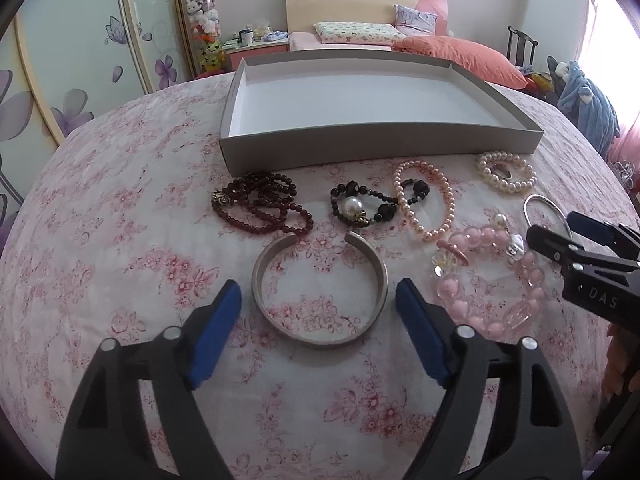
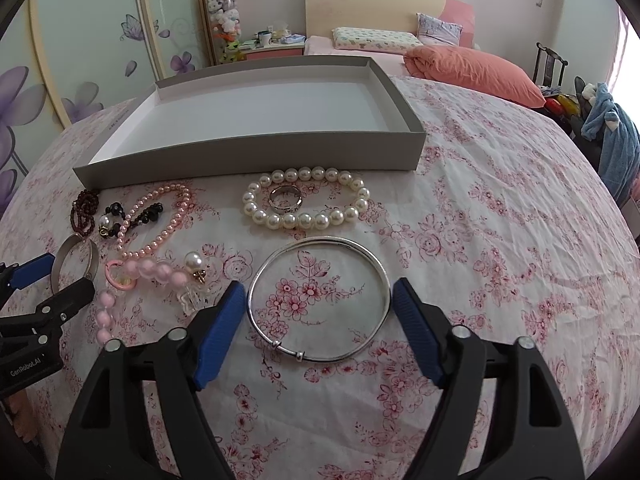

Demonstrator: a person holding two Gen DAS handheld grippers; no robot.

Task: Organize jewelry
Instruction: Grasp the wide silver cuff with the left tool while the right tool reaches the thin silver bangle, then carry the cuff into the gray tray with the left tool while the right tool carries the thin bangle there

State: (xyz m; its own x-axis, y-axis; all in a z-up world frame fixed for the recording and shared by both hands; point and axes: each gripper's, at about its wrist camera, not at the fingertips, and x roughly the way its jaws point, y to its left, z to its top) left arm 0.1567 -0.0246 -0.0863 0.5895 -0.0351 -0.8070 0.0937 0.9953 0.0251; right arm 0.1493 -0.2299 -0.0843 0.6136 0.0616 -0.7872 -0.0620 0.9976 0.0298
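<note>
Broadly, a floral bedspread (image 1: 120, 280) is seen carrying a shallow grey cardboard box (image 1: 380, 148), still empty, with the jewelry laid out in front of its near wall.

Largest pieces first. A chunky pink bead bracelet (image 1: 496, 280) lies between the two grippers. A wide silver cuff (image 1: 320, 292), open-ended, sits framed by the left gripper (image 1: 320, 300); the fingers are held apart and no pad is seen touching metal. A thin silver bangle (image 2: 320, 300) is straddled likewise by the right gripper (image 2: 320, 300), its fingers spread, none in contact.

Smaller: a white pearl bracelet (image 2: 306, 196) just before the box, ringing a small silver ring (image 2: 285, 199); a pink pearl strand (image 1: 426, 200); a black bead bracelet with one large pearl (image 1: 360, 204); dark red beads (image 1: 260, 204).

Handling, judged: cuff and bangle are likely rigid, light and slick, so a pinch across opposite sides of the band is favoured; the cuff's gap is best avoided. Beaded pieces are expected to sag and roll.

Views: the ring is clear in the right wrist view and barely read in the left. The red beads are shown whole only by the left.
</note>
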